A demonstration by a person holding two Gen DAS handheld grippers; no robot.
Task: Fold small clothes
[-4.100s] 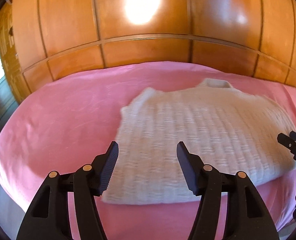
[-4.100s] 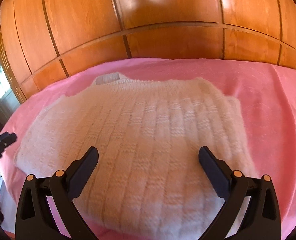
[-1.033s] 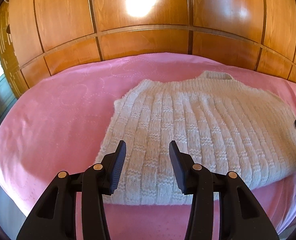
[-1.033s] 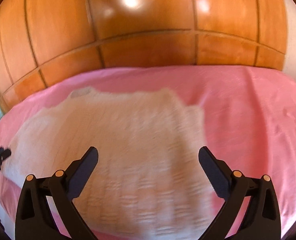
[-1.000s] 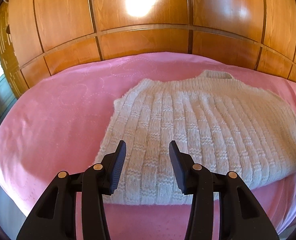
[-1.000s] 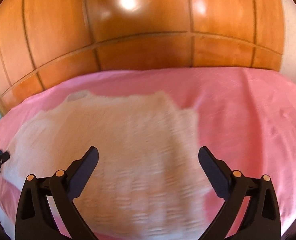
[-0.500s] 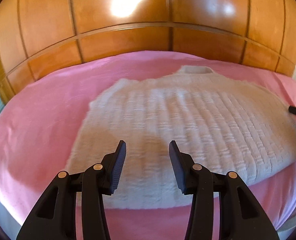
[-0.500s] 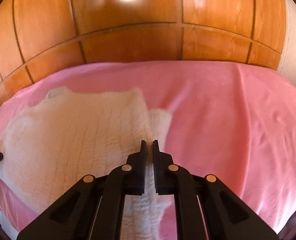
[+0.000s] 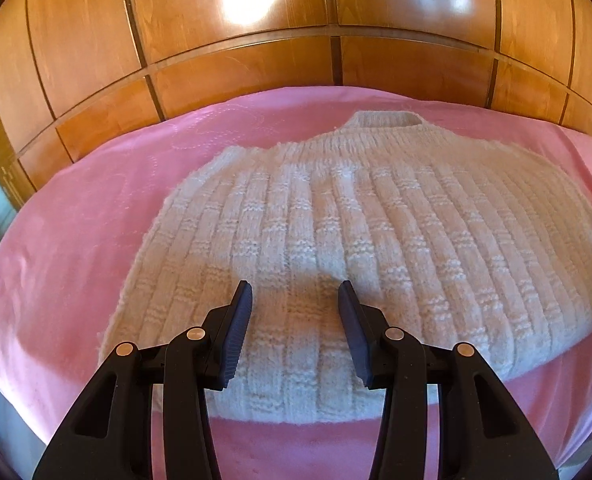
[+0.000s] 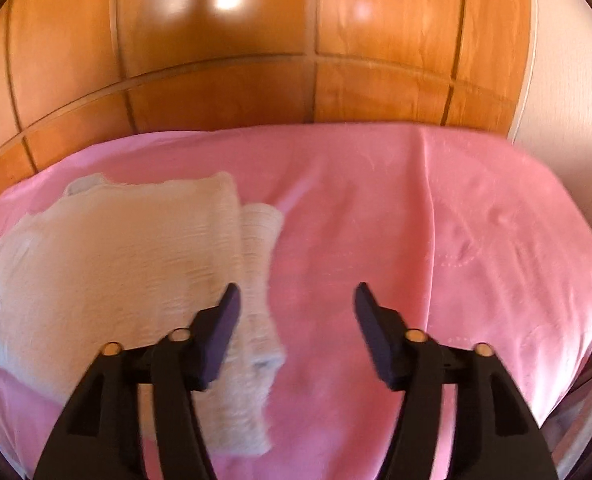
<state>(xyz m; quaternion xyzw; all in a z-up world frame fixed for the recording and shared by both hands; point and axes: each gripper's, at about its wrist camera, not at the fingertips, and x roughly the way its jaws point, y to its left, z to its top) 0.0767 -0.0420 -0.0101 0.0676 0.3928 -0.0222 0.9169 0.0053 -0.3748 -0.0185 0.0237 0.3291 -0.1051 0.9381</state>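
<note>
1. We see a cream-white ribbed knitted sweater [image 9: 375, 240] lying flat on a bed covered with a pink quilted bedspread [image 9: 76, 240], its collar at 12 o'clock towards a glossy orange-brown wooden panelled wardrobe [image 9: 256, 60].
2. Our left tongs [image 9: 294, 296] hover over the sweater's hem at 6 o'clock in the left wrist view, about half open; the knit shows in the gap between the black ribbed pads [image 9: 238, 328], and the pads pinch nothing.
3. We cannot tell whether the left tips touch the wool or hang just above it; a soft shadow lies on the knit right beneath them.
4. Our right tongs [image 10: 297, 300] stand fairly wide, and their jaws have just been opening after a full closure; only bare pink bedspread lies between them, so they grip nothing.
5. In the right wrist view, which is blurred, the sweater [image 10: 116, 272] fills the 9 o'clock side, and a narrower strip of it [image 10: 260, 280], perhaps a sleeve, runs along its side edge.
6. The left pad [image 10: 220, 332] of the right tongs overlaps that strip in the picture; we cannot tell whether they touch.
7. A black tip of the other tongs peeks in at the 9 o'clock rim there, beside the sweater's hem.
</note>
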